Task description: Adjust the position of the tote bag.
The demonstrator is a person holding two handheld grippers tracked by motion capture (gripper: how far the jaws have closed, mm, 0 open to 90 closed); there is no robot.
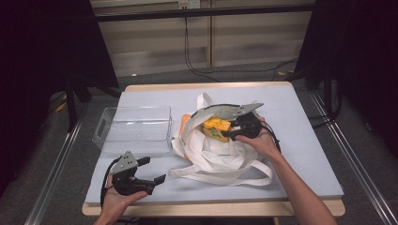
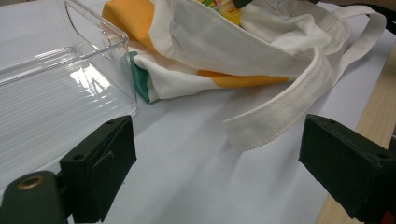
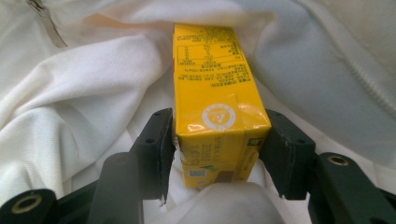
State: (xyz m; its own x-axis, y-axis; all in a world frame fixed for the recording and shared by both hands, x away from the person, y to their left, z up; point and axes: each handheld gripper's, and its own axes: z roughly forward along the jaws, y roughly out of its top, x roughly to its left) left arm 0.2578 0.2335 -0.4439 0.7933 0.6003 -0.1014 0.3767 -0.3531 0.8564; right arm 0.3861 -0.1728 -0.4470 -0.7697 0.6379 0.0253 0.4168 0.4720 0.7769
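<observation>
- Both pads of the right gripper (image 3: 217, 154) press the yellow drink carton (image 3: 212, 98), inside the white tote bag (image 1: 211, 150).
- Left gripper (image 1: 152, 171) gapes empty, clear plastic bin (image 1: 133, 124) just beyond.

Yellow drink carton (image 3: 217, 109), small and box-shaped, glossy, printed with dense dark text on its upper face and a white round emblem nearer the end. Lay on its side inside the open mouth of the white cloth tote bag (image 1: 213, 152), near end slightly dented along a fold. Sat right of the table's middle, wrapped round by loose white folds. Pinched across its width at the near end, a black pad flat against each side. Bag itself slumped and crumpled, with orange and green patches on its left flank, long webbing handles sprawled toward the near edge.
</observation>
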